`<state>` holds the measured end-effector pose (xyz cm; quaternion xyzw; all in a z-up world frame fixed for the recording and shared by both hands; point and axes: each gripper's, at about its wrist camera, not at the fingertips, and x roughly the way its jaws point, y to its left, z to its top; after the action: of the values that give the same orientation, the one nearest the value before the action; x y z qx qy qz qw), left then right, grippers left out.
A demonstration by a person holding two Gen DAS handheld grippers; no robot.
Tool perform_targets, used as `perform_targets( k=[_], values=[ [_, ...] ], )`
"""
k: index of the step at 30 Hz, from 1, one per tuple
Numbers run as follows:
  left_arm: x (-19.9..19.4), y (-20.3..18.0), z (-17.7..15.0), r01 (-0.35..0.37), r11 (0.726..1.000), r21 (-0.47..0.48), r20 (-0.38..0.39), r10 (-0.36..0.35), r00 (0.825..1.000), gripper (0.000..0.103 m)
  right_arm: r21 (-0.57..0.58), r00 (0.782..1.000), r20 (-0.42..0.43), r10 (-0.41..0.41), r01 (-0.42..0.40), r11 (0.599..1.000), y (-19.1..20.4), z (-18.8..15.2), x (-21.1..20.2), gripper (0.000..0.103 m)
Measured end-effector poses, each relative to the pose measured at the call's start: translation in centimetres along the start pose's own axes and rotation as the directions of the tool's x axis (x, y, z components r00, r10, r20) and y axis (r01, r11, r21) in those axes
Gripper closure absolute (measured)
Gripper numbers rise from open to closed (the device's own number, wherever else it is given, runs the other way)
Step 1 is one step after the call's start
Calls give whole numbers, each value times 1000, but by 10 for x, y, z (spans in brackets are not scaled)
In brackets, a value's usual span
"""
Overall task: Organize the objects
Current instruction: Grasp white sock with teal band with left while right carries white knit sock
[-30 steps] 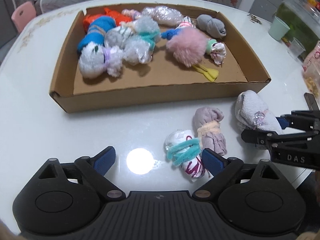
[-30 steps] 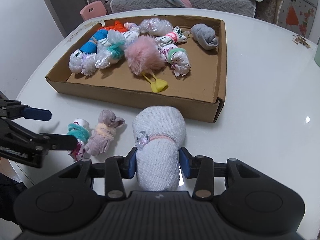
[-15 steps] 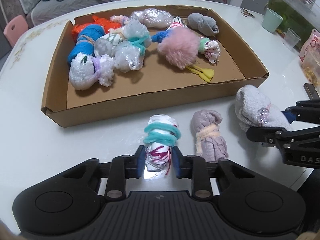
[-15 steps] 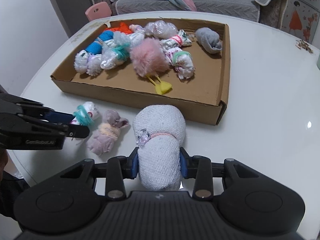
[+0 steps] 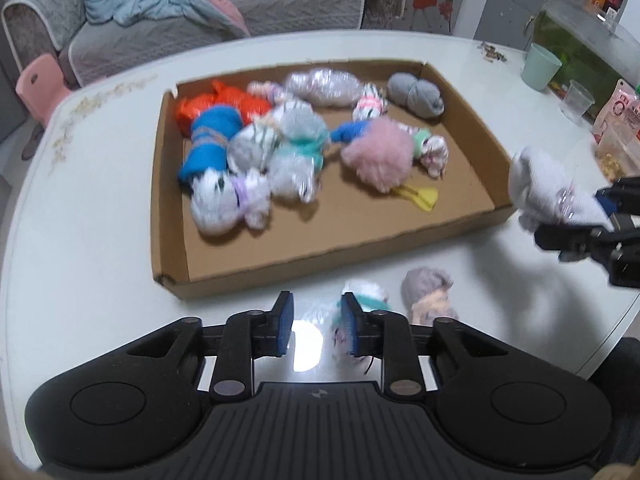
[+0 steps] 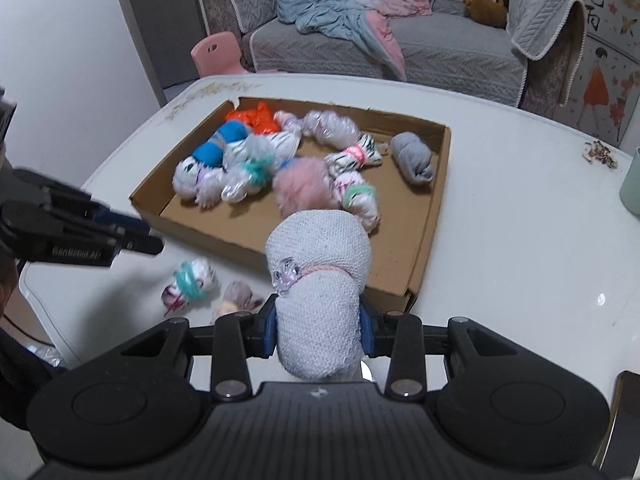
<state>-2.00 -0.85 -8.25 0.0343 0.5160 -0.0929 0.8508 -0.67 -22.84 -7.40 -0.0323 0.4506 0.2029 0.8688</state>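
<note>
**Right gripper** (image 6: 320, 330): pinching the near half of a white knit roll (image 6: 320, 280), one blue pad on each flank. The roll's long axis runs along the fingers, and its rounded far end points at the cardboard tray (image 6: 440, 160).

**Key relation:** the tray lies straight ahead of this gripper. In my right wrist view the roll's far end overlaps the tray's near wall close to its right front corner. I judge that a short carry forward over that wall would put the roll inside.

**Left gripper** (image 5: 317, 324): the jaws have just eased slightly apart and stand at a narrow gap, with nothing between them. It is the nearer gripper to the two pieces on the table (image 6: 520, 260):
- A teal-banded bundle (image 6: 190, 282) lies just beyond its fingertips, toward its right finger.
- A mauve roll (image 5: 428, 294) lies just beside that bundle.

**Materials:**
- The held roll is a coarse-knit soft cylinder, waisted by a pink band (image 6: 340, 270) carrying a clear bead charm (image 6: 285, 276).
- The teal-banded bundle is white printed fabric wound with fuzzy cord.
- The mauve roll is soft cloth tied with a peach band.
- The tray is shallow, plain corrugated board. It already holds similar bundles and a fluffy pink pom-pom (image 6: 302, 188).
- The table is glossy white.
</note>
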Motion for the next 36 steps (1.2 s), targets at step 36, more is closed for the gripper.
perform_targets(
  k=[36],
  values=[
    [-5,-1,51,40,995,90,63,-46,997,70,-63,997,-18,70,-71,996,8,46,25,68]
  ],
)
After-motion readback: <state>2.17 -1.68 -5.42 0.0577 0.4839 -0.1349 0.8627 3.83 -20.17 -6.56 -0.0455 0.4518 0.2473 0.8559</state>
